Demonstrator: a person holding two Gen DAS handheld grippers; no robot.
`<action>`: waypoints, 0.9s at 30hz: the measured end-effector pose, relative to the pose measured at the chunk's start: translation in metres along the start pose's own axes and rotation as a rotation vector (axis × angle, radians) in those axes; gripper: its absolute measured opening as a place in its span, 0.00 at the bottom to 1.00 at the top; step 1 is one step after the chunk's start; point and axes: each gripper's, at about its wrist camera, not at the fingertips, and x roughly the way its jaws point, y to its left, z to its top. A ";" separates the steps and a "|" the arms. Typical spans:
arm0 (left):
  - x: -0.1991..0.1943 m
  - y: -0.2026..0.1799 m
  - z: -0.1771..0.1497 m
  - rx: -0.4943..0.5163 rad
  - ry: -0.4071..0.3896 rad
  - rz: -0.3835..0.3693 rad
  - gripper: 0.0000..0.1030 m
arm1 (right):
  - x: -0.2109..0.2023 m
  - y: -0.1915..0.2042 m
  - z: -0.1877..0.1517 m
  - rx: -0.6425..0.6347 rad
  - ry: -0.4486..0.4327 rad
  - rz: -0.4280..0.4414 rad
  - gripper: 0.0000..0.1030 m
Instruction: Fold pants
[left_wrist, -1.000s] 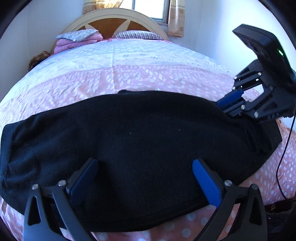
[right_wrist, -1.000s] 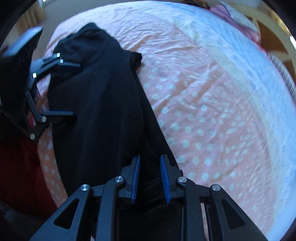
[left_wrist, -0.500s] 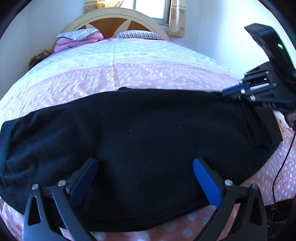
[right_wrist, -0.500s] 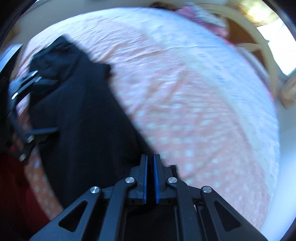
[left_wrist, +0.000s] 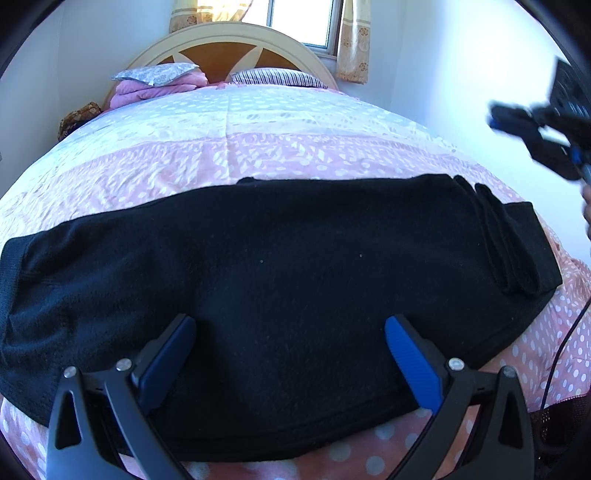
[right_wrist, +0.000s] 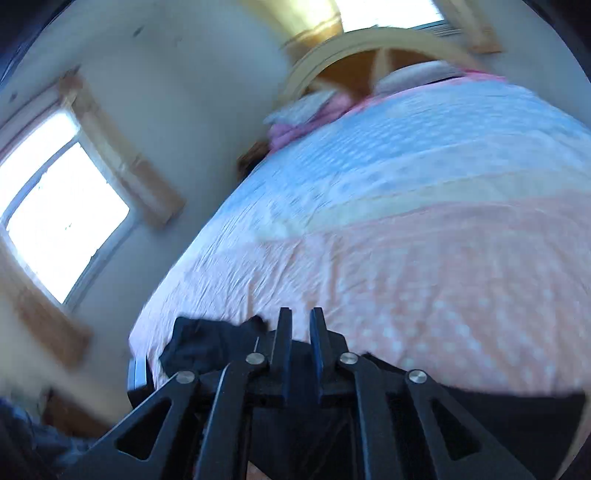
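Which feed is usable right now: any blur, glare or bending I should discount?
Left wrist view: sharp on the black pants, window blown out, fisheye bulges the bed, right tongs smeared at the edge. Right wrist view: motion-blurred throughout, tilted, both windows glaring.

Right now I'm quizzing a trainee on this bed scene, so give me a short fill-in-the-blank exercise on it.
1. The pants lying across the bed are ____ in colour.
2. The left gripper has its jaws spread wide and holds ____.
3. The bedspread near the pants is pink with white ____.
4. The right gripper is raised clear of the ____.

Missing words: black; nothing; dots; pants
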 end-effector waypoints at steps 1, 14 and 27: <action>0.000 0.000 0.000 -0.001 -0.003 0.000 1.00 | -0.003 -0.002 -0.007 0.005 0.016 -0.053 0.21; -0.017 0.008 0.009 -0.008 0.001 -0.063 1.00 | 0.004 0.017 -0.147 0.143 -0.157 -0.124 0.41; -0.111 0.153 -0.049 -0.334 -0.198 0.264 1.00 | 0.020 0.095 -0.174 0.115 -0.242 0.062 0.67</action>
